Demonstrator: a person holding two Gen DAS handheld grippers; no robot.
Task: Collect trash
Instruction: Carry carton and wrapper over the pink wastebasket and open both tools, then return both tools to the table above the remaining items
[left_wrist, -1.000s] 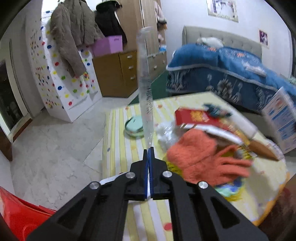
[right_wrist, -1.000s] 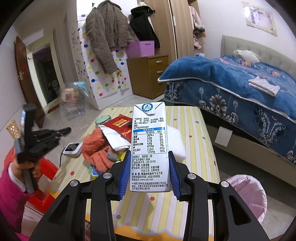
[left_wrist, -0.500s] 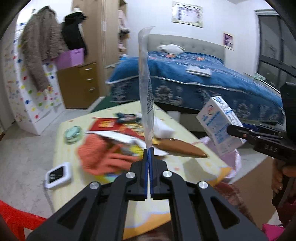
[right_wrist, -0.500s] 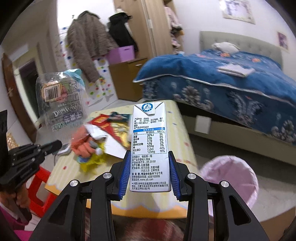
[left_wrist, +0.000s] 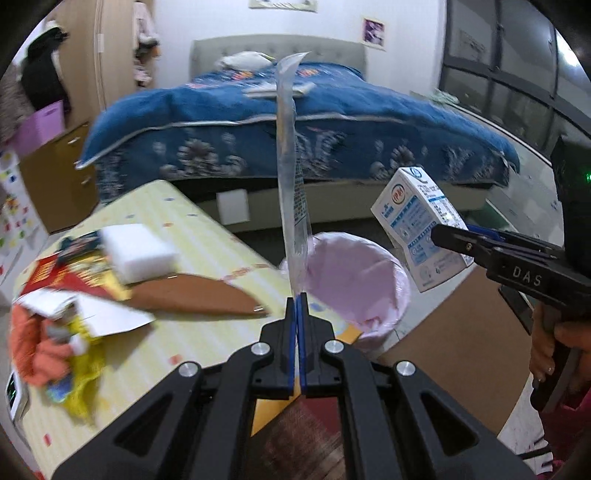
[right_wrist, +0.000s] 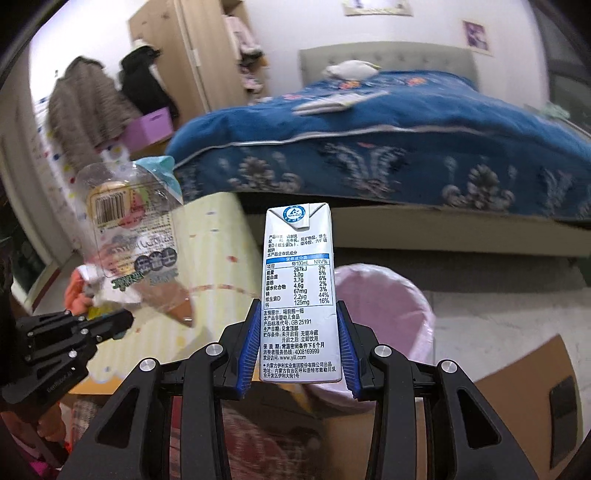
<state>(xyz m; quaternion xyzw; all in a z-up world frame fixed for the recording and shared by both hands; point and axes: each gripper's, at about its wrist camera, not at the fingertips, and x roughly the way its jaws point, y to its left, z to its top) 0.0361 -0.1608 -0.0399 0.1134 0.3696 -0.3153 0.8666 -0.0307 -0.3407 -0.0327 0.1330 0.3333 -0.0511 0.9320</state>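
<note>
My left gripper (left_wrist: 296, 306) is shut on a clear plastic wrapper (left_wrist: 291, 177), seen edge-on and standing upright; in the right wrist view the wrapper (right_wrist: 129, 229) shows flat with a barcode. My right gripper (right_wrist: 298, 332) is shut on a white milk carton (right_wrist: 299, 288), held upright; the carton (left_wrist: 417, 225) also shows in the left wrist view. A bin with a pink liner (left_wrist: 354, 273) stands on the floor beside the table; it shows just behind the carton in the right wrist view (right_wrist: 384, 299). Both held items are near and above the bin.
A yellow striped table (left_wrist: 207, 236) carries a white foam block (left_wrist: 136, 251), a brown cone-shaped wrapper (left_wrist: 192, 295), red packaging (left_wrist: 55, 269), an orange glove (left_wrist: 33, 343) and a small white device (left_wrist: 14, 391). A blue bed (left_wrist: 295, 129) lies behind. Cardboard (right_wrist: 517, 398) lies by the bin.
Both grippers have swung right from the table towards the pink bin, each keeping its item. The bin is now near the middle of both views.
</note>
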